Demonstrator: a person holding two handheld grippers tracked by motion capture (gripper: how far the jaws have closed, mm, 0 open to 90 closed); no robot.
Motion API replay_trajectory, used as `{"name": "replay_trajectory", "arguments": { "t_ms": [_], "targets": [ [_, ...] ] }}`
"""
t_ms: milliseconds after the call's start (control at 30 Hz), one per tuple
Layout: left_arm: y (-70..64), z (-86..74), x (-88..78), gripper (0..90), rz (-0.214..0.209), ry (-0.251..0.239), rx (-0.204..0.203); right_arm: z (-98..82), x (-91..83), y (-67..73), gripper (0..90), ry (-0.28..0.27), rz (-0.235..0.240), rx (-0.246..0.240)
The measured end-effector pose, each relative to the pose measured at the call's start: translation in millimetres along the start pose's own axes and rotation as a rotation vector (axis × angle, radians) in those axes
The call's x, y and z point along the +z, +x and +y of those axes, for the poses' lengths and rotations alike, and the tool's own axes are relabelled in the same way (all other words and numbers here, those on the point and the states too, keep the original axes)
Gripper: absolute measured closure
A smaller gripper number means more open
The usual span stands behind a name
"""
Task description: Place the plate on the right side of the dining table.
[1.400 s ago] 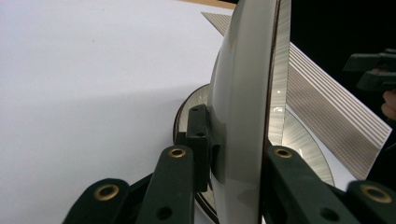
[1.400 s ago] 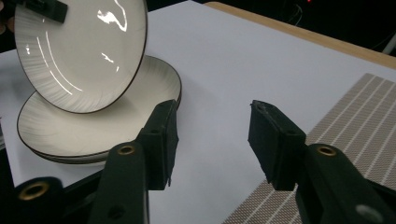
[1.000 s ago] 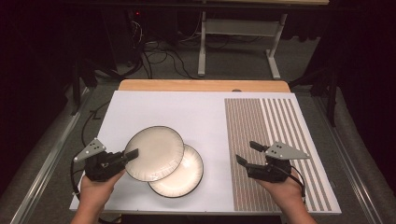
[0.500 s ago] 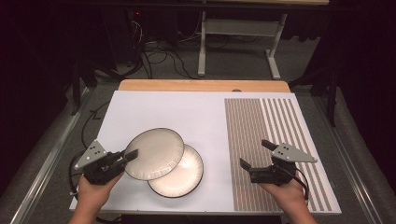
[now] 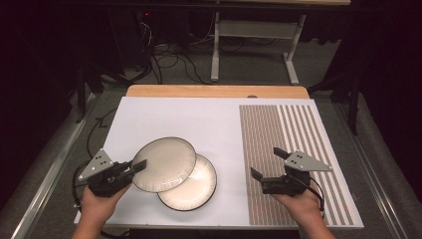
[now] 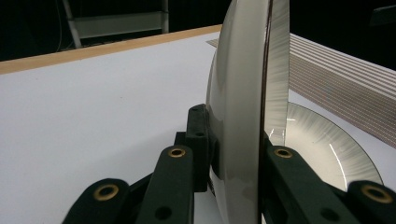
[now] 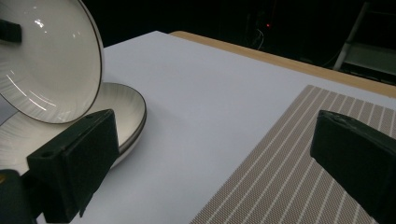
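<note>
Two white plates with dark rims overlap near the front left of the white board [image 5: 199, 119]. My left gripper [image 5: 138, 166] is shut on the left rim of the upper plate [image 5: 166, 163], which is tilted over the lower plate [image 5: 196, 191]. In the left gripper view the held plate [image 6: 243, 93] stands on edge between the pads of my left gripper [image 6: 233, 154], with the lower plate [image 6: 322, 144] behind it. My right gripper [image 5: 267, 163] hovers over the striped placemat [image 5: 293, 129]. Its jaws have just been opening and hold nothing. My right gripper [image 7: 215, 158] faces both plates, upper [image 7: 51, 60] and lower [image 7: 126, 107].
The striped brown placemat [image 7: 289, 172] covers the right part of the board. A wooden edge [image 5: 214, 91] runs along the far side. Beyond it are a metal stand [image 5: 249, 45] and cables on the floor.
The right gripper's jaws have spread wider. The left gripper and its plate have stayed where they were.
</note>
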State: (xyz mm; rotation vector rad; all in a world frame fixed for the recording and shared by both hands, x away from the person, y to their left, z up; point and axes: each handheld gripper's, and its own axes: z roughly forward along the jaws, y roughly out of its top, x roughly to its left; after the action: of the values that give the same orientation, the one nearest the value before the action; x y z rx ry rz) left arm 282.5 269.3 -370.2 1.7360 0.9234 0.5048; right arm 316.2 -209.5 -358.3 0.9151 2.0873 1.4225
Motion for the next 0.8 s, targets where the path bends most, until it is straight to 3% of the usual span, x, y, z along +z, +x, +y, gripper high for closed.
{"name": "replay_trajectory", "arguments": {
  "t_ms": [233, 800],
  "targets": [
    [0.3, -0.3, -0.2, 78.7, 0.001, 0.000, -0.003, 8.0, 18.8, 16.9, 4.4, -0.013, 0.070, -0.015],
    [4.0, -2.8, -0.3, 78.9, -0.033, -0.021, -0.004, 18.5, 81.6, 55.7, 9.6, 0.080, 0.201, -0.037]
  ]
}}
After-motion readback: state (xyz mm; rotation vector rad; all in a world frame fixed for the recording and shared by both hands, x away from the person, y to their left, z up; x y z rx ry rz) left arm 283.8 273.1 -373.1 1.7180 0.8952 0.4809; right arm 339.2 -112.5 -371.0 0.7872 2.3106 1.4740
